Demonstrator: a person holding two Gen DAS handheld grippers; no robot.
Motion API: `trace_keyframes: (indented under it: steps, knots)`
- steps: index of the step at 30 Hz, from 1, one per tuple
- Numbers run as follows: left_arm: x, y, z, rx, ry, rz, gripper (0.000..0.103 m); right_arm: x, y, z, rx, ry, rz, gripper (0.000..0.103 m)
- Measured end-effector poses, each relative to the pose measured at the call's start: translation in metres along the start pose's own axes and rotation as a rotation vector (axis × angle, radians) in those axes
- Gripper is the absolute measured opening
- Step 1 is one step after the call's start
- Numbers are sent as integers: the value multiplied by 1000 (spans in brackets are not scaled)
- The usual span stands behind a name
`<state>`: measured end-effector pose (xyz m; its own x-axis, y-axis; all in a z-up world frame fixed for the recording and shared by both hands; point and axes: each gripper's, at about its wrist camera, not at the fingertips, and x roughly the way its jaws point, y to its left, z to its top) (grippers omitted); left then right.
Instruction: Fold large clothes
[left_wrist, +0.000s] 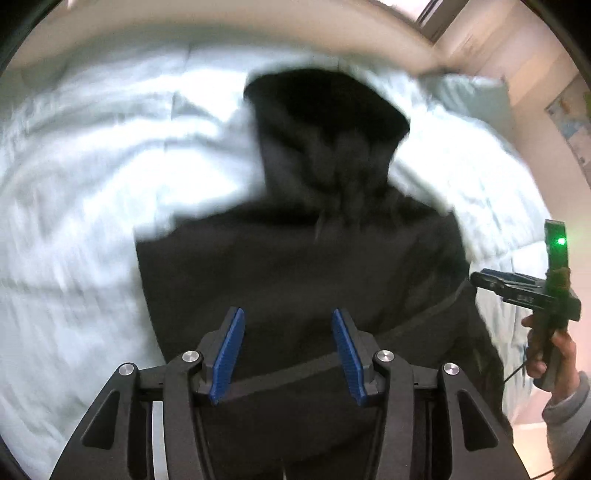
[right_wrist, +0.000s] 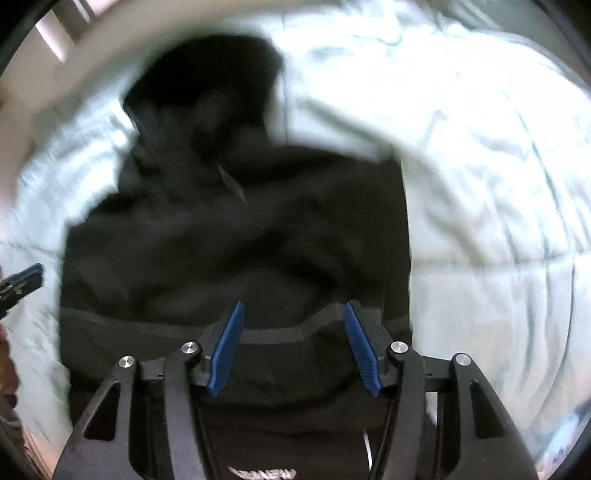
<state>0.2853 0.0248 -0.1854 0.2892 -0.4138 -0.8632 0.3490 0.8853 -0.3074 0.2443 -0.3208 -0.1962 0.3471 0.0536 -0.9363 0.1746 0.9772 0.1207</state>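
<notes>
Risk: both views are smeared, which suggests fast travel; a grasp attempted at this speed is likely to land off the hem and pinch the bedding (left_wrist: 92, 155) with the cloth, or catch one layer only, leaving the fold skewed. The black hoodie (left_wrist: 295, 258) lies spread on the bed, hood away from the cameras, hem band (right_wrist: 273, 334) nearest; loose creases across the body may bunch if one side is lifted ahead of the other.

Pose: the left tool (left_wrist: 289, 349) hovers low over the hem end, aimed along the hoodie toward the hood; its blue pads stand wide apart and hold nothing. The right tool (right_wrist: 295, 343) sits likewise over the hem band, pads wide apart, empty; whether either pad touches cloth cannot be told. In the left view the right tool appears at the hoodie's right edge, gripped by the right hand (left_wrist: 550, 354).
</notes>
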Motion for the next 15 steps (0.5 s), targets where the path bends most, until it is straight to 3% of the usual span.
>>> trace_keyframes:
  steps: [4,8,11,15]
  knots:
    - [0,1,74,34,-116,18,51,-18,4,65,38,-124,96,60]
    - [21,13,142,-15,-186,8,51,4,9,133,81,-203,136,60]
    - [54,25,181,-56,-183,-18,51,32,11,173,113,-201,151,60]
    - [107,30,210,-42,-121,38,51,74,21,210,113,-150,139,60]
